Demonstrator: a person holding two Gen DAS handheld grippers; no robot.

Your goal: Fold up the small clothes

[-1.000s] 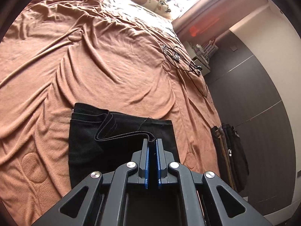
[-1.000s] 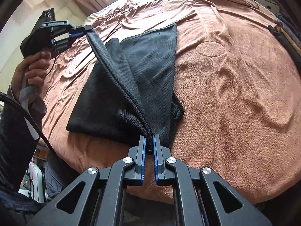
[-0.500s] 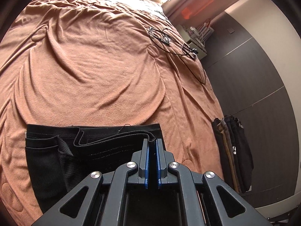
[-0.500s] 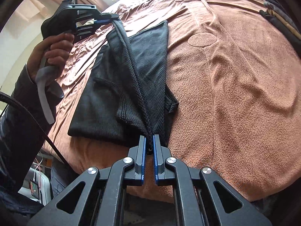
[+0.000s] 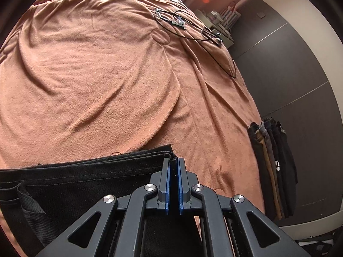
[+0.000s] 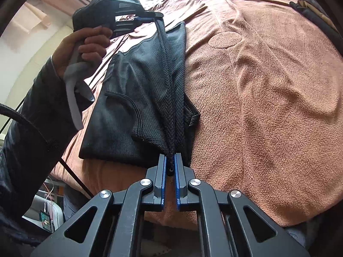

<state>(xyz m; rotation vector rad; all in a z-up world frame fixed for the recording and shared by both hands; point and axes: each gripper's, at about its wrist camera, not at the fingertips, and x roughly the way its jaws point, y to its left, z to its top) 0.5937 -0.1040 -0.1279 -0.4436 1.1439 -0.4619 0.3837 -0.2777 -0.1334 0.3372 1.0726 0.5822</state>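
A black mesh garment [image 6: 137, 98] lies on the brown bedspread [image 6: 268, 90]. One long edge of it is lifted and stretched between both grippers. My right gripper [image 6: 170, 160] is shut on the near corner of that edge at the bed's front. My left gripper [image 6: 157, 18], held by a hand [image 6: 85, 47], is shut on the far corner above the garment's right side. In the left wrist view the left gripper [image 5: 173, 162] pinches the layered hem of the black garment [image 5: 85, 184], which fills the lower left.
A stack of folded dark clothes [image 5: 272, 167] lies at the bed's right edge. Black cables [image 5: 193, 32] lie on the far part of the bedspread [image 5: 96, 81]. A dark wardrobe wall [image 5: 289, 75] stands beyond the bed. A sleeve [image 6: 32, 128] fills the left of the right wrist view.
The left gripper has carried its corner of the garment across to the right, over the lower layer, and a little down. The right gripper has stayed put, still pinching its corner.
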